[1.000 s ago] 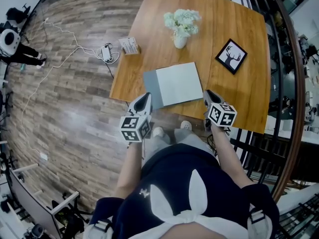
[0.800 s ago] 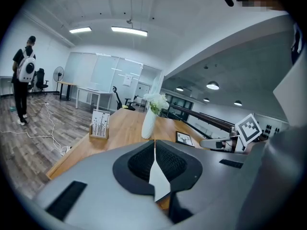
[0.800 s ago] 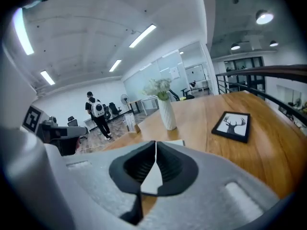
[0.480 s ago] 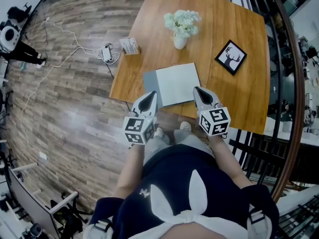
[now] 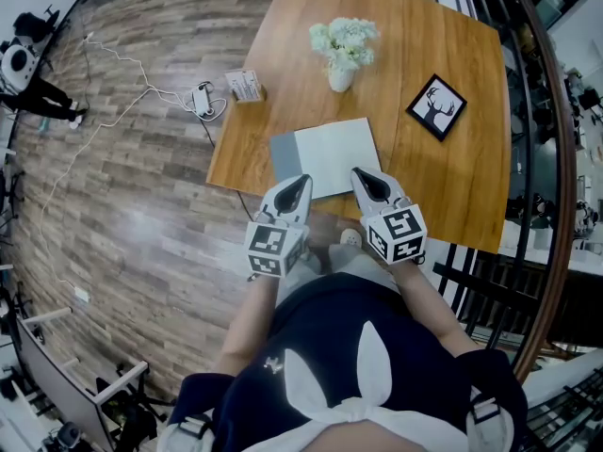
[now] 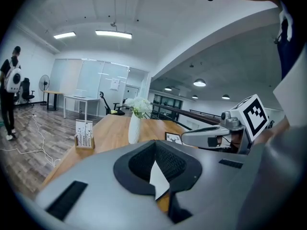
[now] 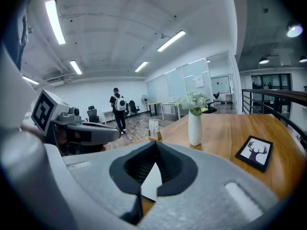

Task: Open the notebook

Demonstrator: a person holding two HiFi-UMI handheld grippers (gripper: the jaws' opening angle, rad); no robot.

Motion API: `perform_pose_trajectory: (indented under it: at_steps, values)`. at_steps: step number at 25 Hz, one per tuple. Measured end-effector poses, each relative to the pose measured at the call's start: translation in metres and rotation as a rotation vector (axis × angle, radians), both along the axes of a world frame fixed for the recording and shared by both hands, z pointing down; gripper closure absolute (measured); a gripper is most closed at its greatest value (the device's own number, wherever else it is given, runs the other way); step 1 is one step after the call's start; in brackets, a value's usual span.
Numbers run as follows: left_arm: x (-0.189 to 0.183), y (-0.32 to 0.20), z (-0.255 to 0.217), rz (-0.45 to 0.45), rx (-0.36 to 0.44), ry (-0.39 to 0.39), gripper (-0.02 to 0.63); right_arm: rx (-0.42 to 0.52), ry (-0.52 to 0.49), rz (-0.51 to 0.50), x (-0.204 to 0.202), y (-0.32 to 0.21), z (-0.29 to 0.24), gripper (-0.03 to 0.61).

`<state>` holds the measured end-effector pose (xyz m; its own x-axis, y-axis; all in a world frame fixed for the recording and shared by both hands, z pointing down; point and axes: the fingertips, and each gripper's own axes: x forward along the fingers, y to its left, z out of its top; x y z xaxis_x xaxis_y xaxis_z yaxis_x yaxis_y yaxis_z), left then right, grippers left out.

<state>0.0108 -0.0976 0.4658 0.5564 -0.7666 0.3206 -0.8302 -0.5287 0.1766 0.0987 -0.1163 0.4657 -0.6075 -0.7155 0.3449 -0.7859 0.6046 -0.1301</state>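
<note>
The notebook [image 5: 330, 158] lies flat near the front edge of the wooden table [image 5: 443, 36]. It shows a pale square face with a grey strip along its left side. My left gripper [image 5: 294, 188] is shut and hovers just before the notebook's front left corner. My right gripper [image 5: 368, 183] is shut too, just off the front right corner. Neither holds anything. In the left gripper view the left gripper [image 6: 155, 146] points over the table, with a sliver of white notebook [image 6: 157, 176] showing through the pad gap. The right gripper view shows the same: right gripper [image 7: 155, 145], notebook [image 7: 151, 181].
A white vase of flowers [image 5: 343, 53] stands behind the notebook. A framed deer picture [image 5: 437, 106] lies at the right and a card holder [image 5: 245, 86] sits at the table's left edge. Cables and a power strip [image 5: 203, 100] lie on the floor. A person [image 7: 117, 110] stands far off.
Both grippers have moved toward each other and up to the notebook's front edge. The right one has rolled, and its marker cube has shifted left.
</note>
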Motion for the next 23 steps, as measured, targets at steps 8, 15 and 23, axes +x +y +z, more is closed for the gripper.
perform_pose_trajectory:
  at_steps: [8, 15, 23]
  values:
    - [0.002, 0.001, 0.002, 0.009, -0.001, -0.004, 0.595, -0.005, 0.009, -0.009, -0.006, 0.002, 0.004, 0.581]
    - [0.001, -0.003, 0.003, 0.01, -0.003, -0.004, 0.595, -0.015, 0.028, -0.011, -0.007, -0.001, 0.008, 0.581]
    - [0.003, -0.011, 0.002, 0.012, -0.009, -0.007, 0.595, -0.023, 0.036, -0.009, -0.004, -0.008, 0.01, 0.581]
